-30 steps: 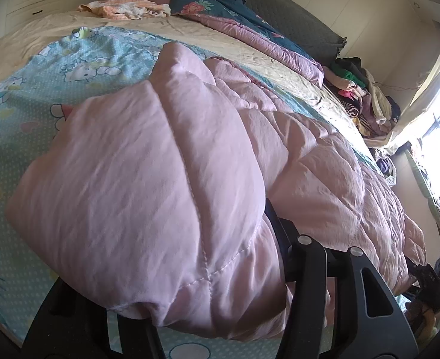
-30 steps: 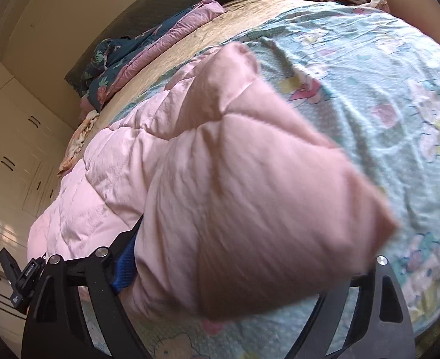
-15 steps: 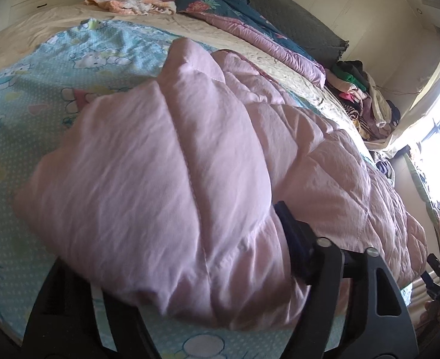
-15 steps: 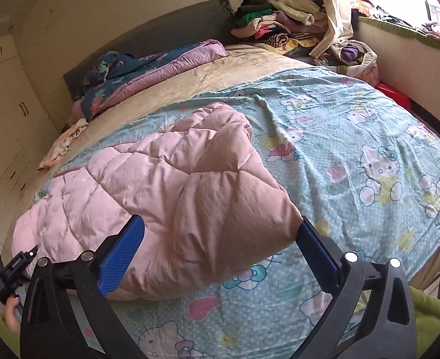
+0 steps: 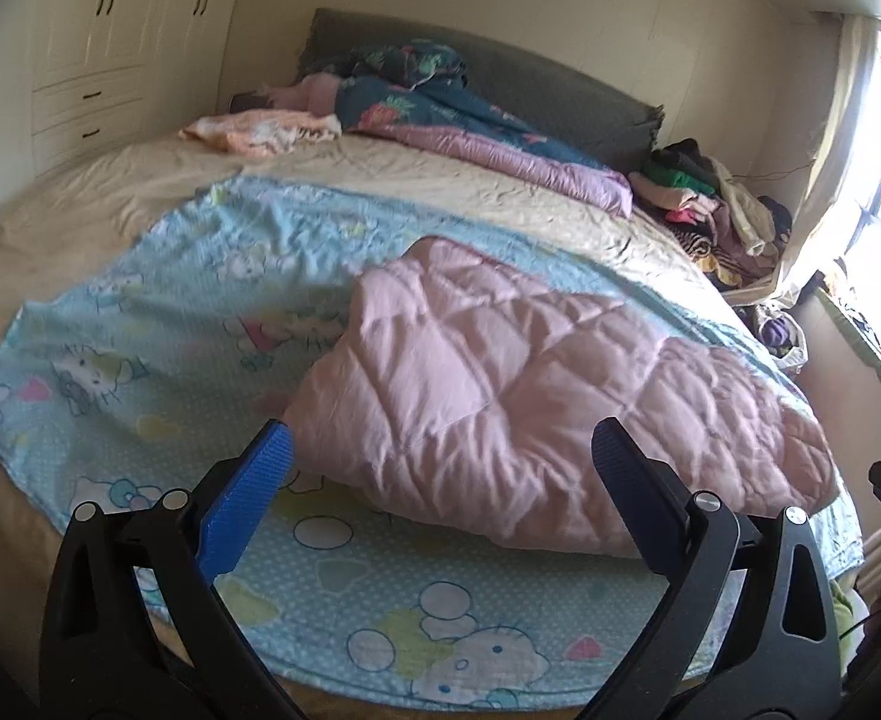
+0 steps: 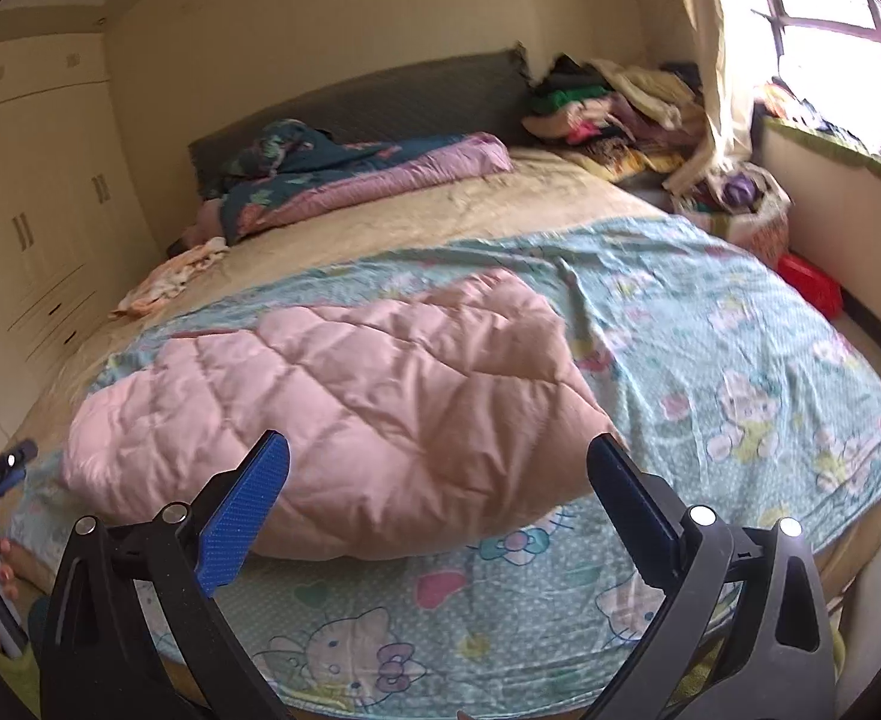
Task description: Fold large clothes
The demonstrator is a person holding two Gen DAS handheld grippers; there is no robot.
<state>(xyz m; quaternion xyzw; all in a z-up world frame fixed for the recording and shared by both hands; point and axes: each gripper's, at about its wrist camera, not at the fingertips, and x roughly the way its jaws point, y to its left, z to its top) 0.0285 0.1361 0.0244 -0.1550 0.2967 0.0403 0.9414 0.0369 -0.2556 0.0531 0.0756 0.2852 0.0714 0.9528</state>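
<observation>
The left gripper (image 5: pixel 437 450) is opening with nothing between its jaws; the right gripper (image 6: pixel 437 459) gapes wide — the folded pink quilted garment (image 5: pixel 536 396) lies just ahead of both, on the blue cartoon sheet (image 5: pixel 158 354).

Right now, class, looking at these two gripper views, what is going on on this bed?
A person is folding a large pink quilted garment with two handheld grippers. It lies in a folded bundle on the blue cartoon-print sheet spread over the bed. Neither gripper holds it: the left gripper has its jaws opening with nothing pressed between them, and the right gripper stands wide open just short of the bundle. A pile of other clothes sits at the far corner by the window.
</observation>
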